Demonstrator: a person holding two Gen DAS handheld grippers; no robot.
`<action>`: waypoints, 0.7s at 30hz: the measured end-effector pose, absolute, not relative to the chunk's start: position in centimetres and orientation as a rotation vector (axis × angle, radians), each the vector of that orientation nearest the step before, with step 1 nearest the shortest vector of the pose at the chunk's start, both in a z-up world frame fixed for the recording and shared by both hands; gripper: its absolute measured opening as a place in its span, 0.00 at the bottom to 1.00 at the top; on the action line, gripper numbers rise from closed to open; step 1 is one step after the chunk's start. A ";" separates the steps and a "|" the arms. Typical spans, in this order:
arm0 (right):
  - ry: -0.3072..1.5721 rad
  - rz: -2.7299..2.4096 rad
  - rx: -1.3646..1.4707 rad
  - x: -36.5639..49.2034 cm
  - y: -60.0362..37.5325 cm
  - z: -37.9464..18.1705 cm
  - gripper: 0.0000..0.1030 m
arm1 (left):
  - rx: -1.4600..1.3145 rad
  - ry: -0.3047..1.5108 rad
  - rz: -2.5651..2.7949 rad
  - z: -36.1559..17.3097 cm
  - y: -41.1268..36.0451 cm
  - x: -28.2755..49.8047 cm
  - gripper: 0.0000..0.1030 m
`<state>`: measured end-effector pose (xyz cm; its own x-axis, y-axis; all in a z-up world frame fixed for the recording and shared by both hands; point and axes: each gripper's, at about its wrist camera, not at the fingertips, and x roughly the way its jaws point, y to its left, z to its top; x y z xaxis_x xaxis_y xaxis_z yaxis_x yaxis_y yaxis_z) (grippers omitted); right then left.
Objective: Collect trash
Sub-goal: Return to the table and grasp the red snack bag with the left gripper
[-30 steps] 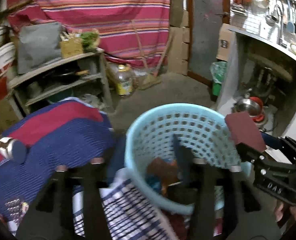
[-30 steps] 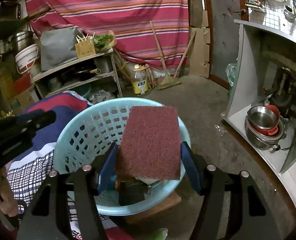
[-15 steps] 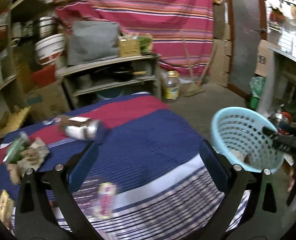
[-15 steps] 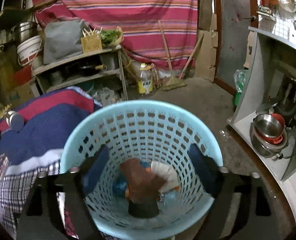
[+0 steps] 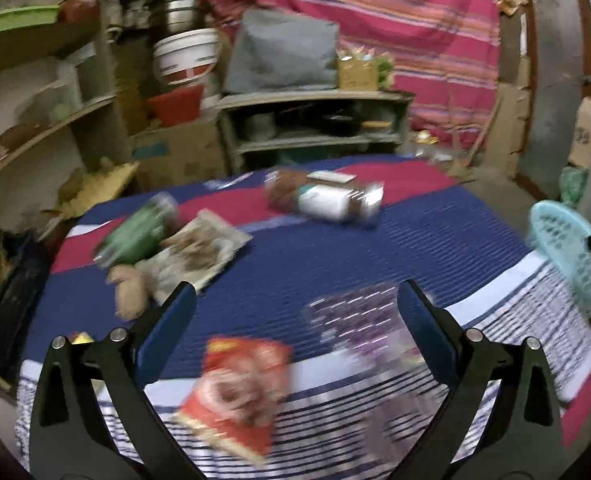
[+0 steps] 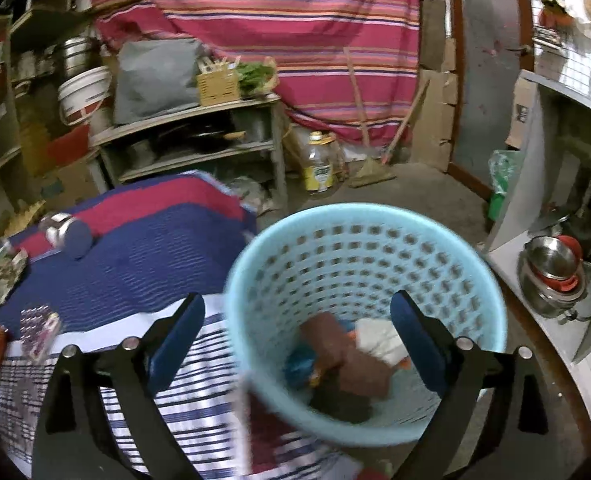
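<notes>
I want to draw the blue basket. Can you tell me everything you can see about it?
The basket is light blue plastic, round, with rows of little square holes all over its wall and a smooth solid rim. It stands upright on the floor, right beside the cloth-covered table. Inside at the bottom lie a brown-red pad, something white and some blue and orange scraps. The right gripper hangs open over it, touching nothing. The left wrist view shows only its edge.

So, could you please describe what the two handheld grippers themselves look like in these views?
Both look alike. The left gripper and the right gripper each have two black angular arms with cut-out slots and round silver bolt heads. Their jaws are faced with flat dark blue pads. No cables, markings or sleeves are visible here.
</notes>
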<state>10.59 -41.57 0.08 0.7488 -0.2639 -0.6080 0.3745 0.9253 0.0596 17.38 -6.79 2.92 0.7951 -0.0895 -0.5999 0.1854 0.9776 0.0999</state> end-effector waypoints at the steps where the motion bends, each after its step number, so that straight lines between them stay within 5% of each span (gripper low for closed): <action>1: 0.640 -0.339 0.167 10.8 -40.4 0.0 0.89 | 0.175 0.652 -0.123 2.2 -6.0 17.5 0.94; 13: 0.678 -0.229 0.083 12.6 -31.8 -0.4 0.89 | 0.168 0.792 -0.107 -3.1 -2.5 18.2 0.92; 18: 0.698 -0.202 0.069 13.3 -30.2 -0.4 0.89 | 0.132 0.852 -0.157 -4.2 -2.1 18.9 0.66; 21: 0.705 -0.181 0.063 13.8 -29.1 -0.3 0.89 | 0.110 0.859 -0.194 -4.4 -1.9 18.9 0.65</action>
<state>13.75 -29.09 -0.34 0.7464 -0.1439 -0.6497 0.1862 0.9825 -0.0037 18.93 -1.94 -4.40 0.6367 -0.1253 -0.7608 0.2137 0.9767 0.0180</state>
